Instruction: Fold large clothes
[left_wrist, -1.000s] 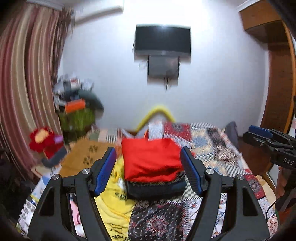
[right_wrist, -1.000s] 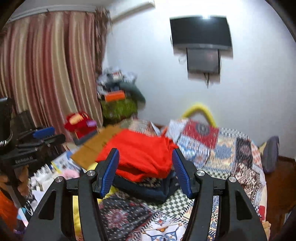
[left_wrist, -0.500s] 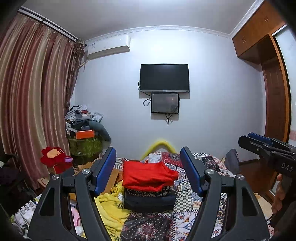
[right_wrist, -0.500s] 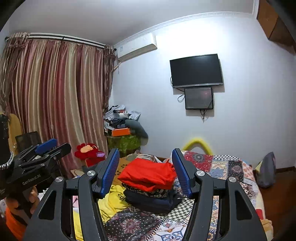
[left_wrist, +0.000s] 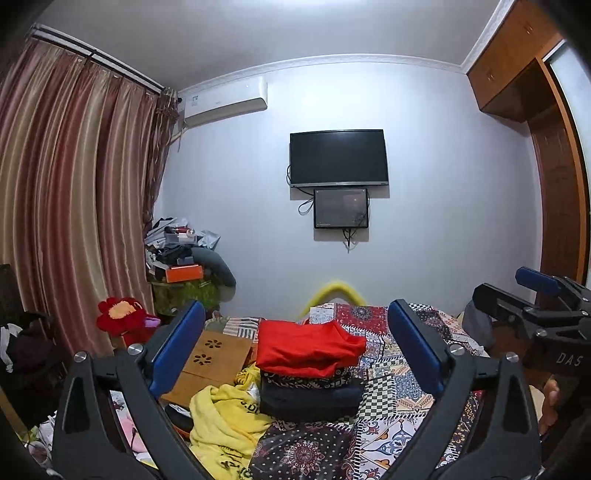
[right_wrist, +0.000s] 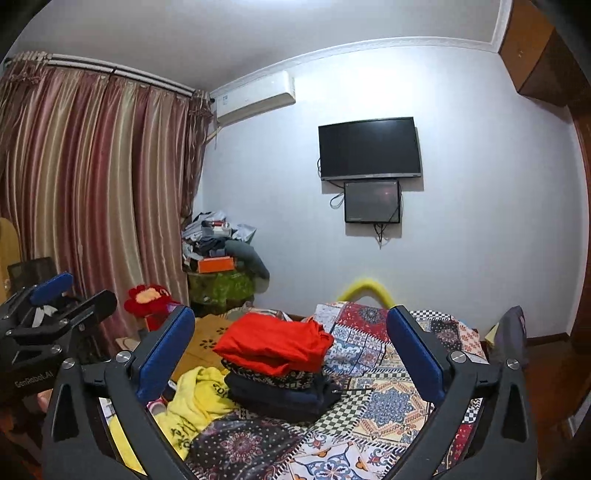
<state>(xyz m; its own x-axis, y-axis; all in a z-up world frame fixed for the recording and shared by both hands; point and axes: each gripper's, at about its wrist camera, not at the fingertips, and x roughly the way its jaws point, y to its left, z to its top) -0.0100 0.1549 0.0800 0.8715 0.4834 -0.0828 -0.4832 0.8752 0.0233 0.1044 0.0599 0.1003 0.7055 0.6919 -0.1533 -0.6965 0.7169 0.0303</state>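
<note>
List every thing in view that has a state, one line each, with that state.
left gripper: jaws opening, nothing between them
right gripper: jaws opening, nothing between them
red garment: folded, top of stack
dark garments: folded, under the red one
yellow garment: unfolded, crumpled beside the stack
television: off
curtains: drawn

A home bedroom: ahead of the tongs, a quilted bed (left_wrist: 399, 373) bearing stacked clothes (left_wrist: 308, 369); beyond, a wall television (left_wrist: 338, 158); upper left, curtains (left_wrist: 74, 206) and air conditioner (left_wrist: 225, 101).
</note>
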